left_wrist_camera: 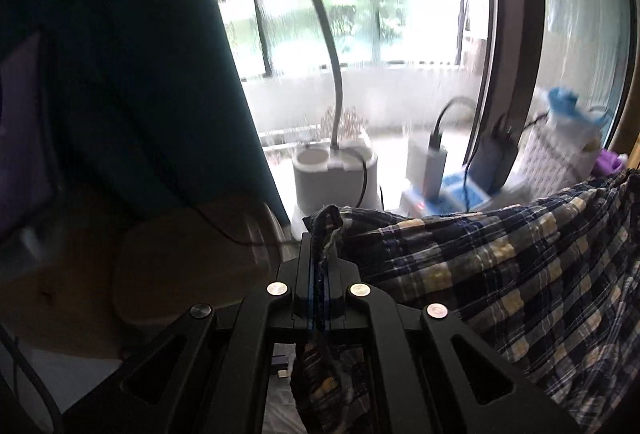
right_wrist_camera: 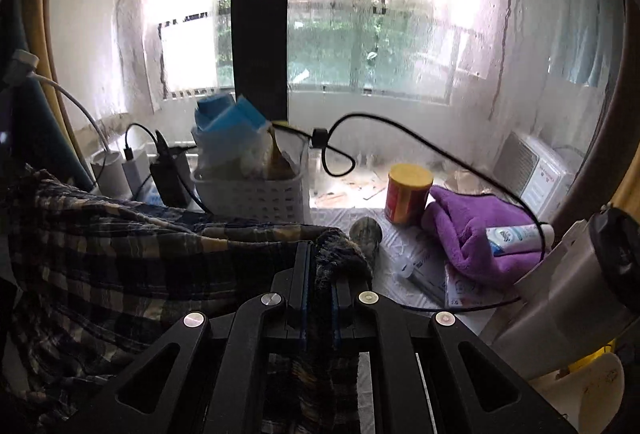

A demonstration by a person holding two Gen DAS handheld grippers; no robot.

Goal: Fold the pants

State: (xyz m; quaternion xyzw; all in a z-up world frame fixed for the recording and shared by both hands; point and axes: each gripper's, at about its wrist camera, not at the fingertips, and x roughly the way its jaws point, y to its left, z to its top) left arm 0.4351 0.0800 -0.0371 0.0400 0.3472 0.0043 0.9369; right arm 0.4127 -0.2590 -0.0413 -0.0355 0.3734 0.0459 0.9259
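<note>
1. Two grippers each pinch a corner of the plaid pants (left_wrist_camera: 500, 274), which hang stretched between them, lifted above the table.
2. Left gripper (left_wrist_camera: 320, 254): jaws closed tight on a bunched edge of the cloth; fabric spills out above the tips and hangs below the frame.
3. Right gripper (right_wrist_camera: 320, 262): jaws clamped on a thick wad of the pants' other corner; the rest of the cloth runs off to the left in that view.
4. Behind the pants, along the window (right_wrist_camera: 380, 46), stands a white basket (right_wrist_camera: 256, 194) stuffed with blue and white packets.
5. Left of the basket sit chargers (right_wrist_camera: 168, 178) with black and white cables plugged in.
6. On the patterned table cover (right_wrist_camera: 344, 210) to the right: a yellow-lidded can (right_wrist_camera: 408, 194), upright, just beside a purple towel (right_wrist_camera: 472, 230); a white tube (right_wrist_camera: 516, 238) lies on the towel.
7. A black cable (right_wrist_camera: 400, 130) loops through the air over the can and towel.
8. The left view shows a white lamp base (left_wrist_camera: 336, 178) with a curved neck, near a dark curtain (left_wrist_camera: 160, 74).
9. Greenery shows blurred through the wet-looking glass.
</note>
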